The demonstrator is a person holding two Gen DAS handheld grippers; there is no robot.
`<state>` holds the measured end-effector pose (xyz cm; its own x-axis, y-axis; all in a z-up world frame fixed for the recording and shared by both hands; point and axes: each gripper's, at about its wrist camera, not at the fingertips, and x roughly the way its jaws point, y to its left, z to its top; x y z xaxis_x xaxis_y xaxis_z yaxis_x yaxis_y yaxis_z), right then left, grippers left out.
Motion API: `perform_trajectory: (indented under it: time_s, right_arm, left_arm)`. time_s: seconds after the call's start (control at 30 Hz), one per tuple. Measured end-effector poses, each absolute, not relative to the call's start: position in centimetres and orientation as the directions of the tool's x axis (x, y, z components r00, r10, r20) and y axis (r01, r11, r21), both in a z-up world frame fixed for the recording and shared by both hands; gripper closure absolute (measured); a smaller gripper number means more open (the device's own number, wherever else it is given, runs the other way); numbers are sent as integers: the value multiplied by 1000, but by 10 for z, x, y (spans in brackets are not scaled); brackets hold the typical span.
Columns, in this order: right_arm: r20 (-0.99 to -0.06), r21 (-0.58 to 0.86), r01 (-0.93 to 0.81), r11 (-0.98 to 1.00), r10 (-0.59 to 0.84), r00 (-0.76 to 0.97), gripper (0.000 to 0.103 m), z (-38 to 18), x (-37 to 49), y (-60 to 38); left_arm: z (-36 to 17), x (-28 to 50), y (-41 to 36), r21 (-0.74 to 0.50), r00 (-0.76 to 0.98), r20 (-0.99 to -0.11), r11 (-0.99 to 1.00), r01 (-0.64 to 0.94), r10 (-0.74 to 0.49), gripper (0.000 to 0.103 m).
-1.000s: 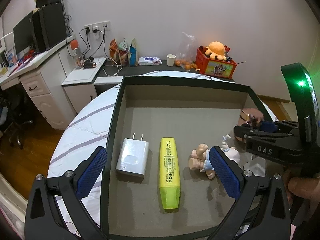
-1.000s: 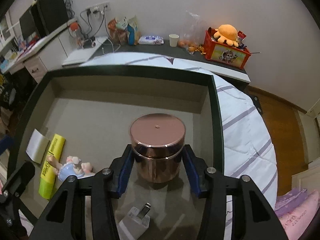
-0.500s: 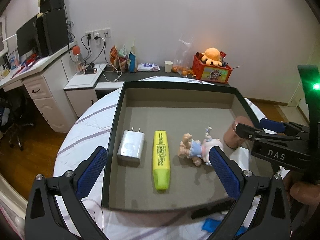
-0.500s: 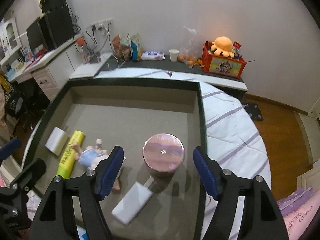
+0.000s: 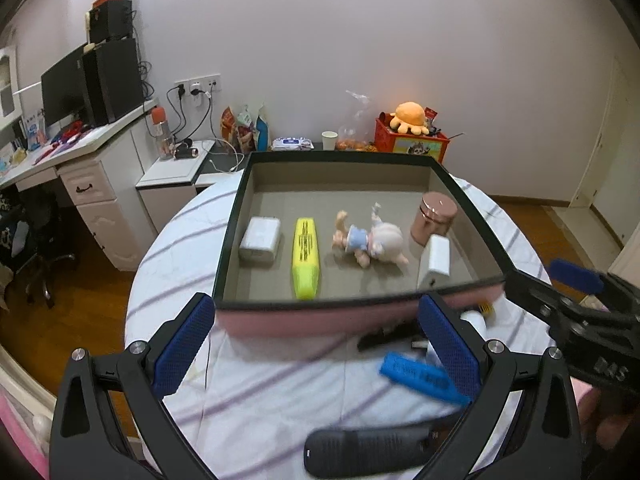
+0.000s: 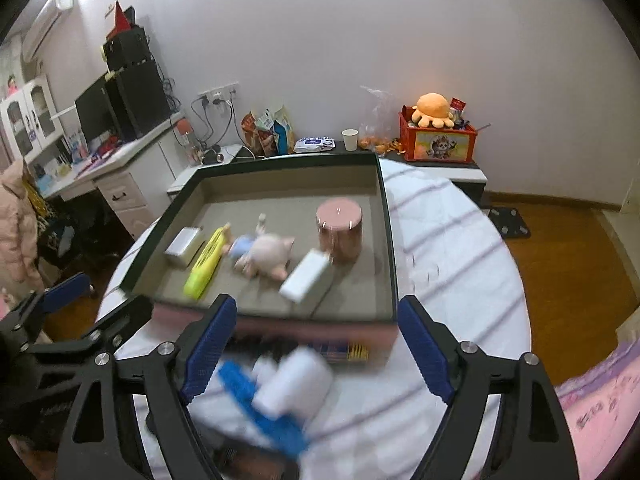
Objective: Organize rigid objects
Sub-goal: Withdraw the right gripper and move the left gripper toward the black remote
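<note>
A black-rimmed box (image 5: 228, 232) (image 6: 390, 240) sits on the round white table. In it lie a white charger (image 5: 260, 238), a yellow highlighter (image 5: 306, 258) (image 6: 204, 266), a doll (image 5: 370, 240) (image 6: 262, 256), a copper tin (image 5: 434, 218) (image 6: 339, 232) and a second white charger (image 5: 435, 260) (image 6: 306, 276). My left gripper (image 5: 316, 348) is open and empty, in front of the box. My right gripper (image 6: 316, 346) is open and empty, above a blurred blue object (image 6: 260, 408) (image 5: 420, 376) and a white object (image 6: 296, 380) on the table.
A black object (image 5: 372, 448) lies at the table's near edge. A white desk (image 5: 80, 168) with a monitor stands left. A low shelf at the back wall holds a red toy box (image 5: 412, 140), a cup (image 5: 329, 140) and snack bags.
My right gripper let go of the copper tin in the box and opened. Both grippers have pulled back from the box to the table's near side.
</note>
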<state>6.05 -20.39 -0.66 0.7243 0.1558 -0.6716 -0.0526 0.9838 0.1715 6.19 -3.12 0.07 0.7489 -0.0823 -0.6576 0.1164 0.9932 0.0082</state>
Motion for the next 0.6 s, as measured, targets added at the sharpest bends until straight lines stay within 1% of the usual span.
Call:
perform_trajectory:
  time_s: [0.1,0.27,0.43,0.6]
  right_arm:
    - [-662,186,-39,982,154,733,19,-9,35,-206]
    - [-678,177,-26,984,141,722,19,-20,6,-209]
    - [-688,178,-7,984,130,714,19,-29,-1,-217]
    - [-697,163,17,986,103,709,19,-36,1,-220]
  left_arm:
    - [-3,47,-28,9,746,-661,993,114,-79,0]
    - [-13,29,-28,0,735,-671,992,125,-92,0]
    - [-28,25,-37,-12,700,-704,988,156,-119,0]
    - [-34,27,-46,8,699,-708,987,158,-106,0]
